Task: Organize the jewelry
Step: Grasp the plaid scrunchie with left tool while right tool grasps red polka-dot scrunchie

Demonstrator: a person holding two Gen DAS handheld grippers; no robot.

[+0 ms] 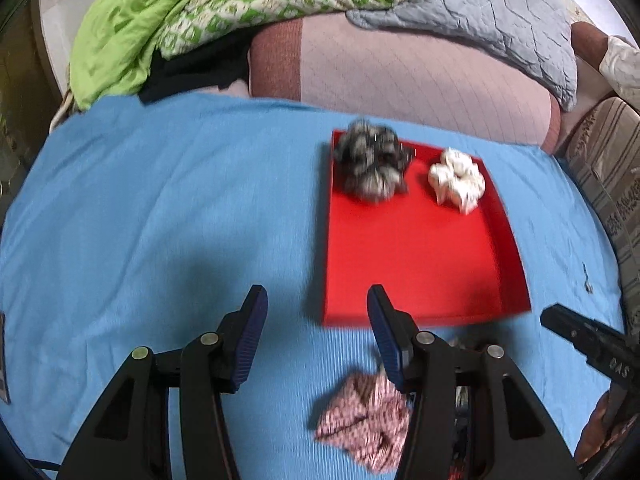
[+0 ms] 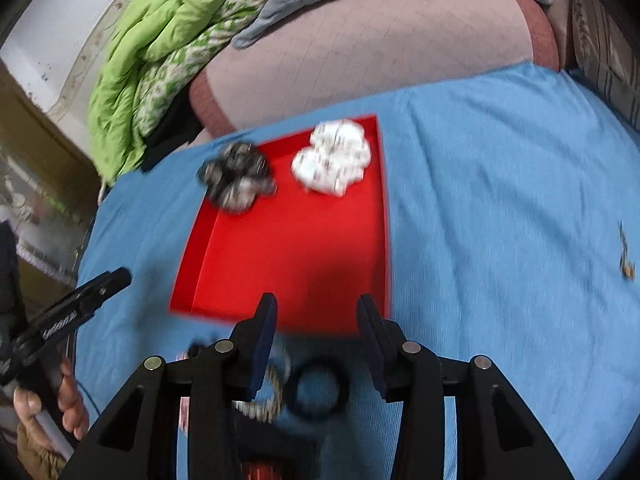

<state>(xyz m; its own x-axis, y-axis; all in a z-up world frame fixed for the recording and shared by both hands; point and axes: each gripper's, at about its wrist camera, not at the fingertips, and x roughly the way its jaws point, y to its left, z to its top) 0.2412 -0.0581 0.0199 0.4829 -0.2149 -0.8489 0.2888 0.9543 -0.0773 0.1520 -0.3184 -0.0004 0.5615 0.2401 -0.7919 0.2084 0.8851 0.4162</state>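
Blue cloth [image 1: 160, 208] covers the whole work surface, with a pink quilted cushion [image 1: 420, 76] and a heap of green bedding [image 1: 160, 20] behind it. On the cloth sits a red tray [image 1: 420, 264], its long axis running away from the person. Two scrunchies already lie at its far end: a black-and-grey scrunchie [image 1: 372, 164] on the left, a white scrunchie [image 1: 456, 180] just beside it on the right.

Loose pieces wait on the cloth just short of the tray's near edge. A pink patterned scrunchie [image 1: 364, 420] lies below and slightly right of the left gripper [image 1: 316, 300], partly hidden by its right finger. A black ring-shaped hair tie [image 2: 316, 392] and a pale beaded band [image 2: 268, 392] touching it lie almost directly under the right gripper [image 2: 316, 304], between its fingers in that view.

Both grippers stand with jaws apart and nothing between the pads. Both views are blurred.

The coming pick probably turns on this: each loose piece sits nearer the person than the fingertips do, so either tool would need to draw back and dip. The right one is nearer the black tie, the left nearer the pink scrunchie.
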